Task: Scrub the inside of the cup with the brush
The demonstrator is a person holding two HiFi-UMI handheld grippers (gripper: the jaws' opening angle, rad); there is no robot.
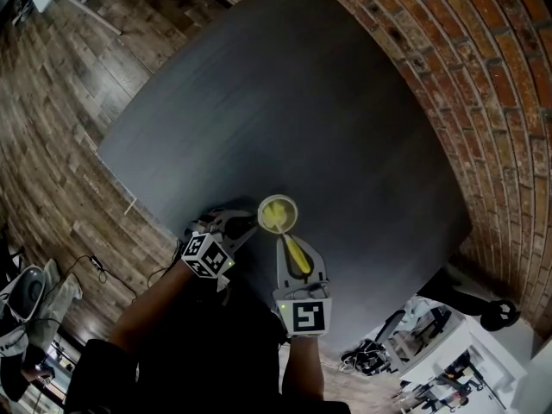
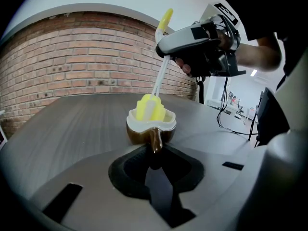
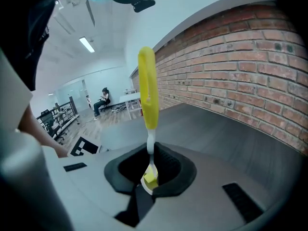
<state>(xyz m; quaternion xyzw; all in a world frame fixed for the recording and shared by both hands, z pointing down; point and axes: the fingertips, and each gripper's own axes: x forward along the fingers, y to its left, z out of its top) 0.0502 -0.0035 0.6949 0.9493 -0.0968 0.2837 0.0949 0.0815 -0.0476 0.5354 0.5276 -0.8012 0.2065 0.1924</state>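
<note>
A wood-plank floor [image 1: 60,102] borders the left edge of a dark grey table [image 1: 302,102] in the head view. At the table's near edge, the left gripper [image 1: 248,226] reaches in level with the cup [image 1: 279,215]. The left gripper view shows its jaws pressed together on the cup's brown handle [image 2: 155,141], with the left gripper [image 2: 154,150] steadying the cup [image 2: 150,129] upright on the tabletop. The cup is brown outside and pale inside. The yellow head of the brush [image 2: 150,109] sits inside it, and the brush's thin white stem slants up and to the right. Just right of the cup, the right gripper [image 1: 296,248] holds the brush [image 1: 296,254] from above. In the right gripper view, the right gripper [image 3: 151,165] pinches the white stem between closed jaws, and the brush's yellow grip [image 3: 147,93] stands above them. A red brick wall [image 1: 483,76] curves along the table's right side.
</note>
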